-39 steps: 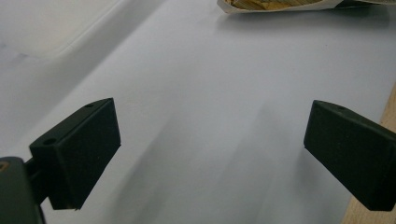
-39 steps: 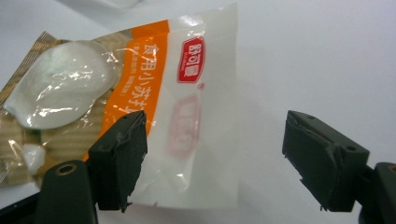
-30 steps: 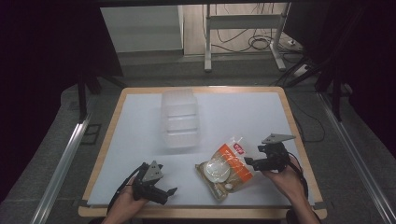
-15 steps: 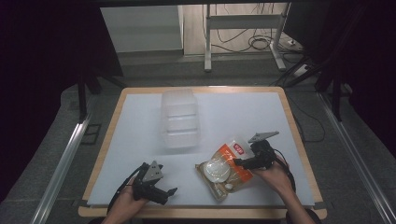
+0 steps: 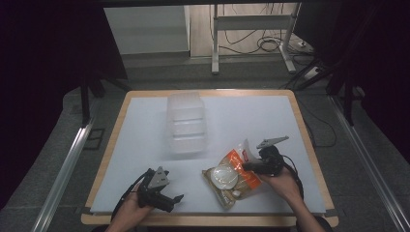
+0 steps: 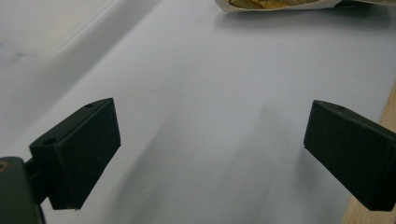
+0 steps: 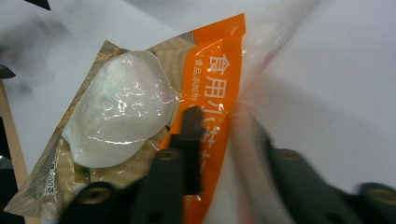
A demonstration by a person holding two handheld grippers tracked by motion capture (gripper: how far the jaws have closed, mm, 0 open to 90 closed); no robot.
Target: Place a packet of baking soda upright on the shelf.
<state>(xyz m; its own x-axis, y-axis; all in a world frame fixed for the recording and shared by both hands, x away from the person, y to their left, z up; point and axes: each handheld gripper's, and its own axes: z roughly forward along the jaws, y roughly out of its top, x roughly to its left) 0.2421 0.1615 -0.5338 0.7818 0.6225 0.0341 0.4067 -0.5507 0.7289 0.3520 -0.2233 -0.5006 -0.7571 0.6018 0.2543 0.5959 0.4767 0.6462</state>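
A food packet (image 5: 231, 175), orange and tan with a clear window over white contents, lies flat near the table's front right. In the right gripper view the packet (image 7: 140, 107) spreads to the left, and its orange and clear edge sits pinched between the black jaws. My right gripper (image 5: 246, 166) (image 7: 222, 135) has just been closing and is now shut on that right edge. At the front left my left gripper (image 5: 171, 200) (image 6: 210, 144) stands open over bare white tabletop, with nothing between its fingers. The packet's corner (image 6: 280, 3) is well beyond it.
A clear plastic lidded container (image 5: 186, 123) (image 6: 42, 28) stands at the middle back of the white table (image 5: 251, 116). The wooden table rim (image 6: 387, 112) runs close by the left gripper. Metal rails and a stand with cables lie beyond the table.
My right gripper moved left and down onto the packet's right edge and its jaws closed on it. The left gripper stayed put.
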